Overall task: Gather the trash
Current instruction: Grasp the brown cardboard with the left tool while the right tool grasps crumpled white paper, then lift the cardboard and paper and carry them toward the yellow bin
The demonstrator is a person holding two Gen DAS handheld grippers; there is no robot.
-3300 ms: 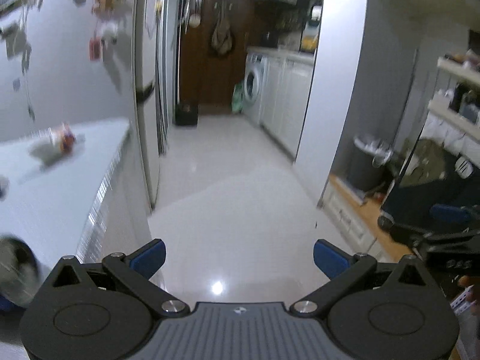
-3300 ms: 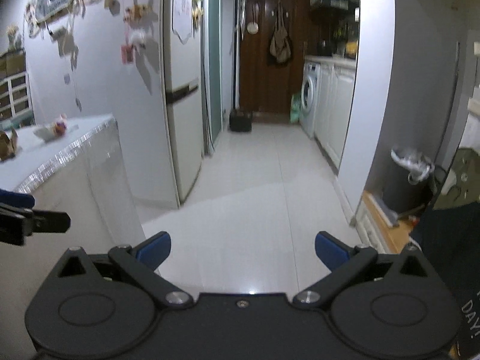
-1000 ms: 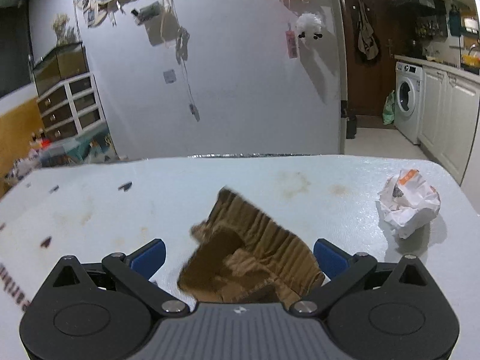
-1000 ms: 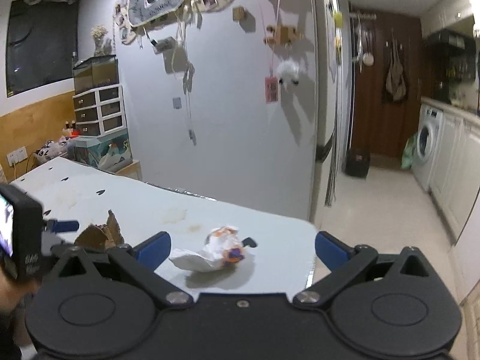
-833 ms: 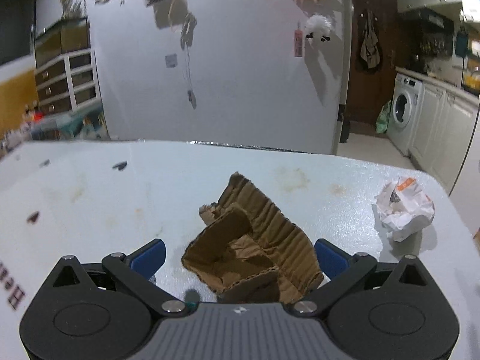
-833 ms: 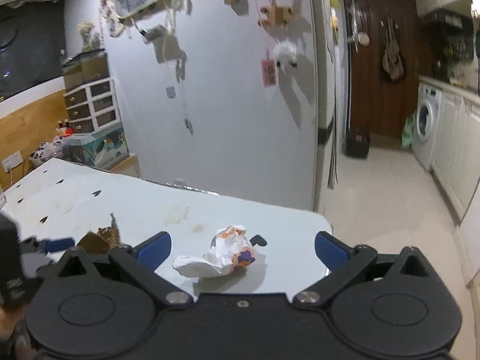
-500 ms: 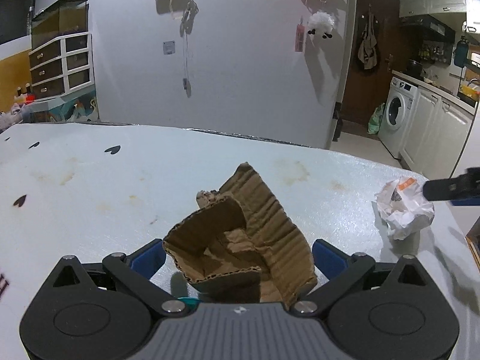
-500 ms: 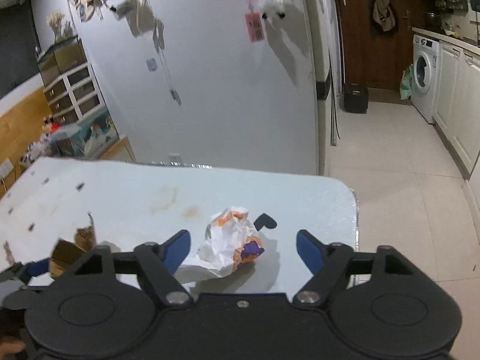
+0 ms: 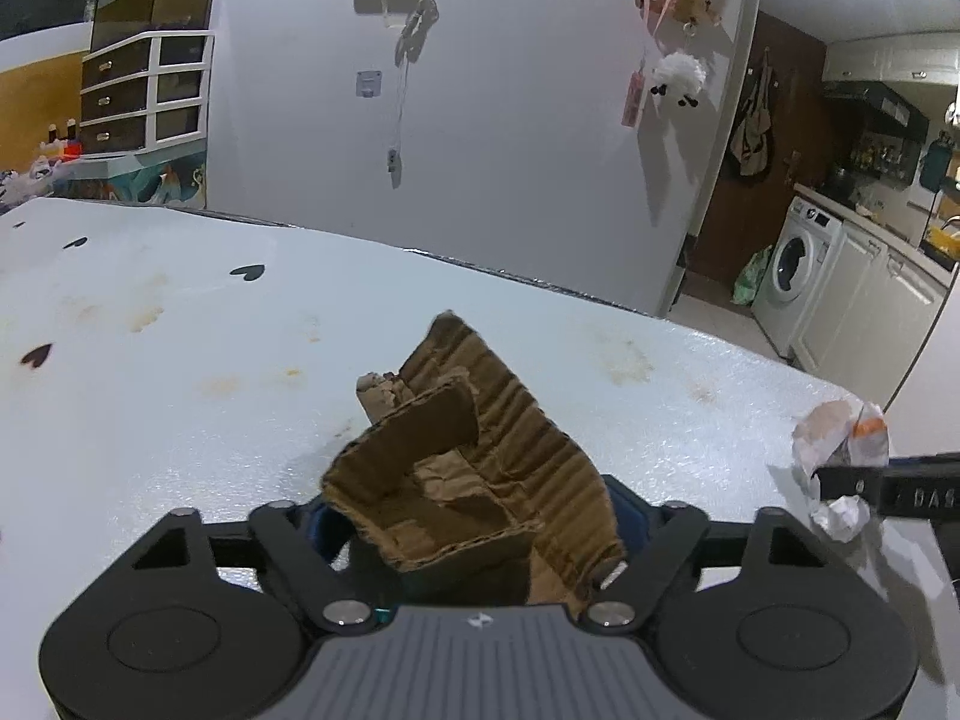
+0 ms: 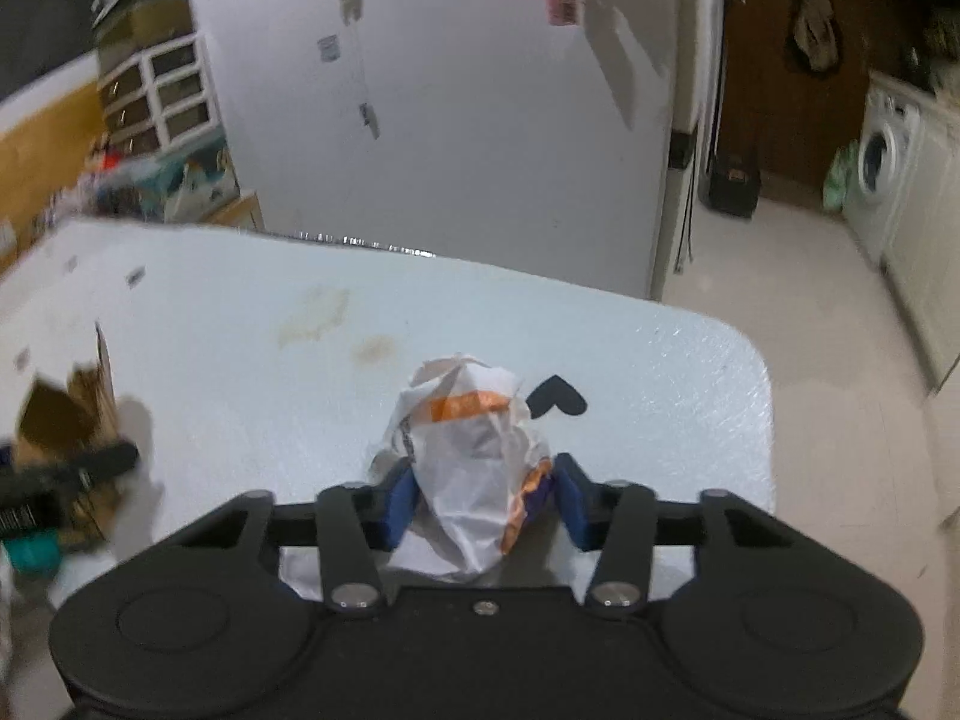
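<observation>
Left gripper (image 9: 474, 525): blue fingers (image 9: 327, 531) drawn in against both sides of a torn piece of corrugated cardboard (image 9: 468, 474), grasping it. The cardboard fills the lower centre of the left wrist frame, folded, with a ragged flap rising toward mid-frame; whether its lower edge touches the table (image 9: 180, 372) cannot be told.

Right gripper (image 10: 480, 504): blue fingers (image 10: 396, 504) closed on the flanks of a crumpled white wrapper (image 10: 474, 468) with orange and purple print, pinching it at lower centre of the right wrist frame. The wrapper's underside sits at the table surface, near the rounded right-hand corner of the table (image 10: 690, 396).

Just beyond the wrapper, up and to its right, a small black heart mark (image 10: 558, 399) on the tabletop. Brownish stains (image 10: 318, 312) lie further back toward the centre of that frame.

Cross views: in the left wrist frame the wrapper shows at the right edge, with a dark finger of the right gripper crossing it. In the right wrist frame the cardboard appears blurred at the left edge, with a dark bar of the left gripper over it. The two pieces sit well apart.

Surroundings: the table is white with scattered black heart prints (image 9: 247, 270) and faint orange-brown spots. Behind it a pale wall (image 9: 480, 120) with hanging ornaments; a drawer unit (image 9: 147, 96) at upper left; a washing machine (image 9: 795, 264) at the right, beside white cabinets. Pale tiled floor (image 10: 798, 312) runs along the right of the right wrist frame.
</observation>
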